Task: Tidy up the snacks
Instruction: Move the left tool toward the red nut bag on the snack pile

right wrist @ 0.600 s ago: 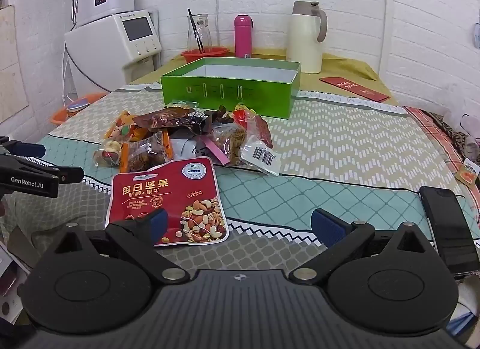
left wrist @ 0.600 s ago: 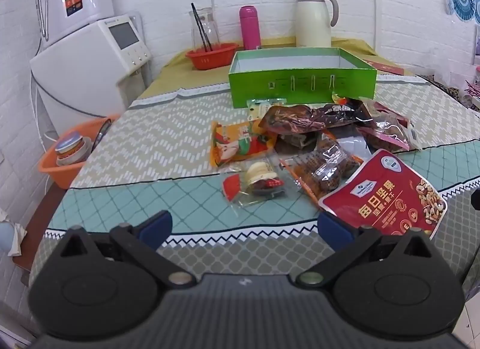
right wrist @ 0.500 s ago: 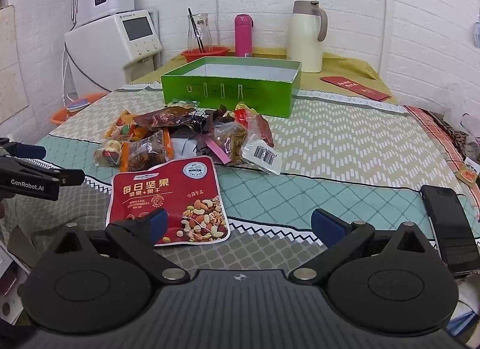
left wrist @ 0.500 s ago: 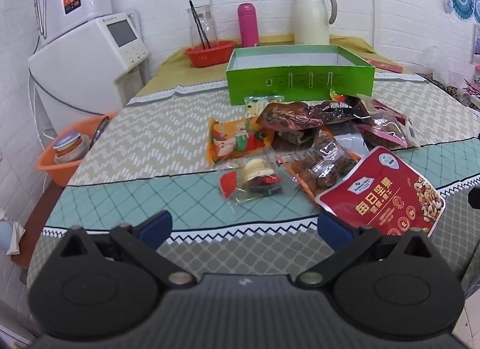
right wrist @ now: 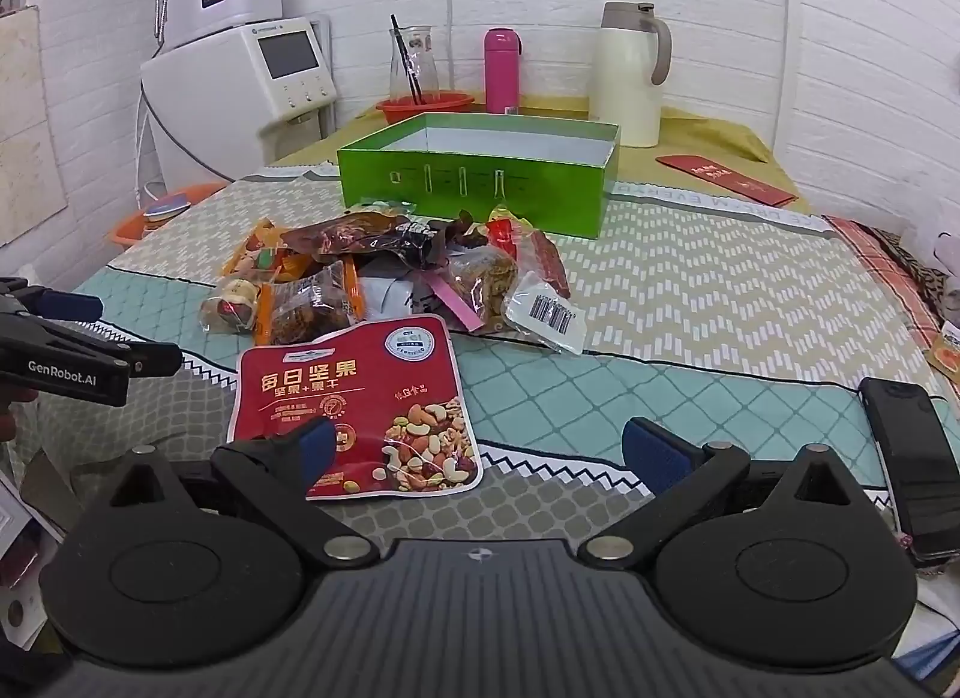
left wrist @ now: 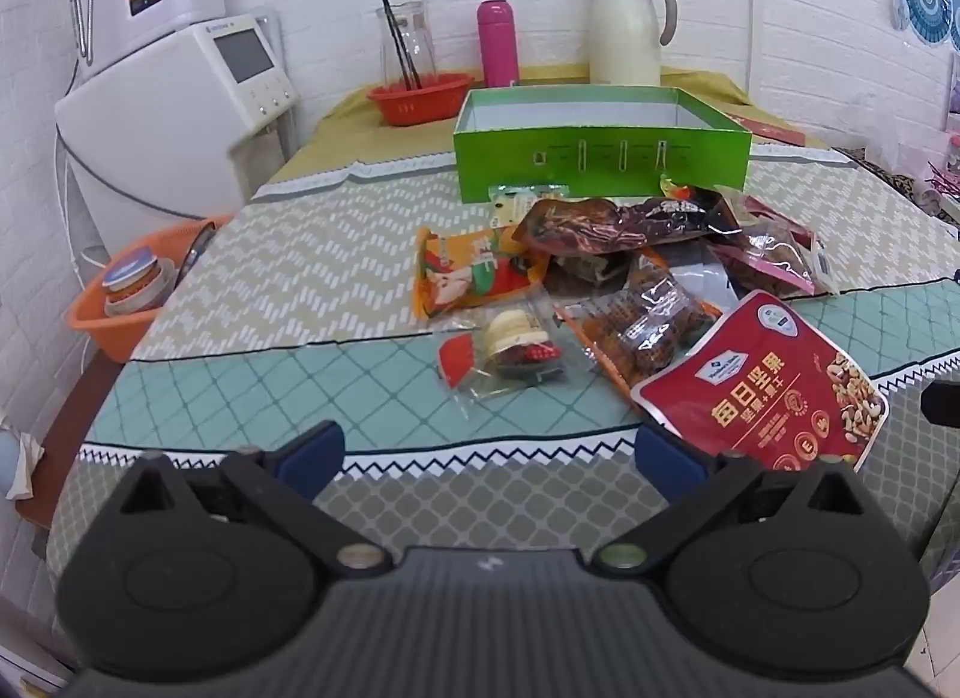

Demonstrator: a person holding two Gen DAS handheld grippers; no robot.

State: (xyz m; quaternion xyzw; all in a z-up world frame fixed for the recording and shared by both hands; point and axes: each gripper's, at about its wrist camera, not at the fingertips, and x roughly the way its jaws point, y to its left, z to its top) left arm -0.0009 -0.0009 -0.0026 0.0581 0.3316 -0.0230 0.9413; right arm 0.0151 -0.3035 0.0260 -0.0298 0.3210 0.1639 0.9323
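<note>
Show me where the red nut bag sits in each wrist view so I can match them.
Left wrist: red nut bag at right of centre, on the table's near edge, right of the snack pile.
Right wrist: red nut bag at left of centre, in front of the pile.
Shared landmark: the green box behind the pile.

We are in a home dining corner: ahead of the claw a cloth-covered tabletop (left wrist: 300, 278) against white brick walls carries a thermos jug (left wrist: 627, 32), a pink flask (left wrist: 498, 44) and a red basket (left wrist: 420, 98), with a water dispenser (left wrist: 180, 116) at far left.
</note>
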